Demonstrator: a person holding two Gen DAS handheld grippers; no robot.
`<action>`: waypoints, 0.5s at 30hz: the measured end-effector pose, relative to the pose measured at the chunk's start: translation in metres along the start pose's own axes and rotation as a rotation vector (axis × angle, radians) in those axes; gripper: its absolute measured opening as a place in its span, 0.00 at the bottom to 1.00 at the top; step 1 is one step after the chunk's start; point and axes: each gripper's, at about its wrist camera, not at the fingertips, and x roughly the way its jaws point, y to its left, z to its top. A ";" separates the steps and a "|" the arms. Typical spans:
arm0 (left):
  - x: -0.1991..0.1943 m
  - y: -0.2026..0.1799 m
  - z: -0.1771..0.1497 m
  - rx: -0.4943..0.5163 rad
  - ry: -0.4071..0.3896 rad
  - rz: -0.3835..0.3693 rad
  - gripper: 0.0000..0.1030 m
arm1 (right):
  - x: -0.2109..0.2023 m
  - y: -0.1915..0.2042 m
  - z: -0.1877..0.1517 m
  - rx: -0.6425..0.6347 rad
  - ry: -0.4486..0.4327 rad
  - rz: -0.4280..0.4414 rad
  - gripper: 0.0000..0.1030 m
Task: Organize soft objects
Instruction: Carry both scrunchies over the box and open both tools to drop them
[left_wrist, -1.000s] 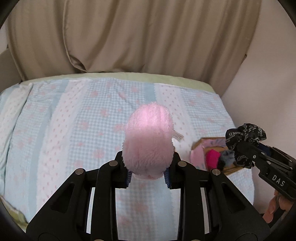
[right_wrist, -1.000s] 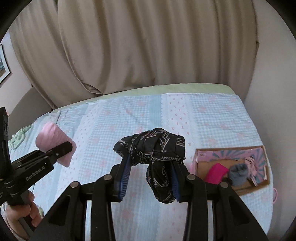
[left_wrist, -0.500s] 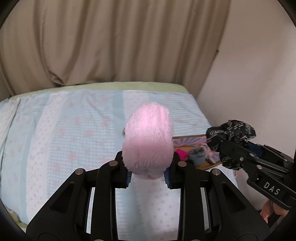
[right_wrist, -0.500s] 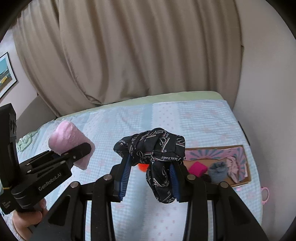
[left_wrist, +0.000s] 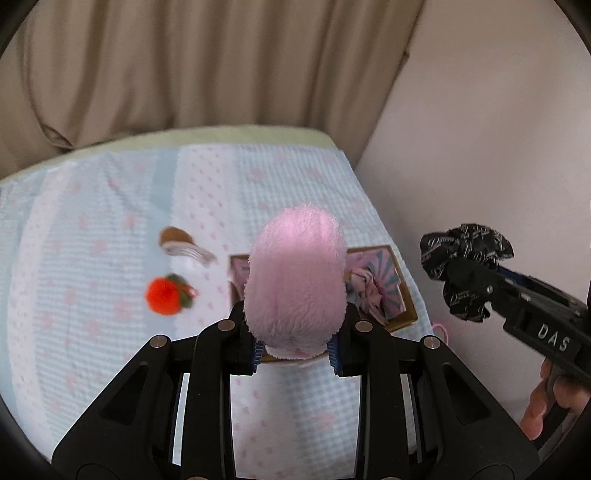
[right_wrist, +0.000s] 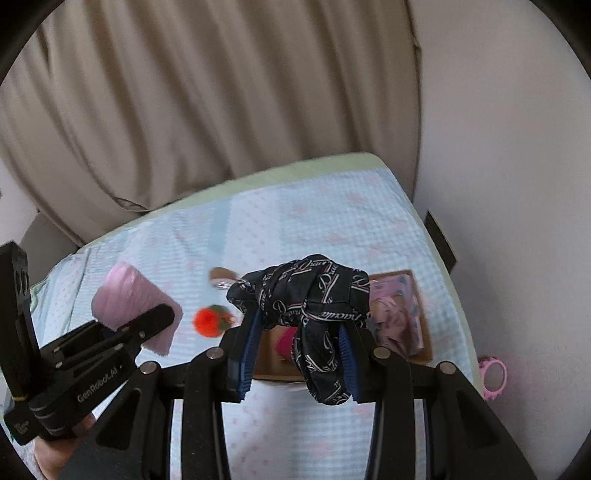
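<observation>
Pink fluffy cloth (left_wrist: 297, 280) sits clamped in the left gripper (left_wrist: 295, 354), jaws nearly closed on its lower end, blue pads pressing either side; most of the roll sticks up and forward past the fingertips, clear of the bed. Black patterned scarf (right_wrist: 314, 310) is pinched in the right gripper (right_wrist: 299, 354), jaws narrow, pads squeezing the bunched fabric; one knot bulges above the fingertips and a loop droops below between the fingers. Both loads hang in the air above the blue-and-pink quilt (left_wrist: 110, 332), not touching it. Cardboard box (right_wrist: 424, 350) lies on the quilt near the wall, directly behind both grippers in each view; pink and grey soft items (left_wrist: 365, 291) are inside it, details blurred. Red-orange plush (left_wrist: 166, 295) rests on the quilt left of the box, apart from it. Brown-and-white object (left_wrist: 181, 243) lies just beyond the plush; too blurred to identify. Pink ring (right_wrist: 493, 376) lies off the bed edge beside the wall. Beige curtain (right_wrist: 221, 110) hangs behind the bed. A hand (left_wrist: 543, 406) holds the right gripper's handle at the lower right of the left view.
</observation>
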 end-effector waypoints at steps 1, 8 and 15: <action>0.010 -0.004 0.000 0.002 0.015 0.000 0.23 | 0.010 -0.010 0.003 0.007 0.015 -0.004 0.35; 0.097 -0.022 0.004 0.002 0.148 0.010 0.23 | 0.072 -0.055 0.013 0.038 0.109 -0.020 0.35; 0.190 -0.010 0.000 -0.028 0.274 0.042 0.23 | 0.147 -0.075 0.015 0.002 0.216 -0.011 0.35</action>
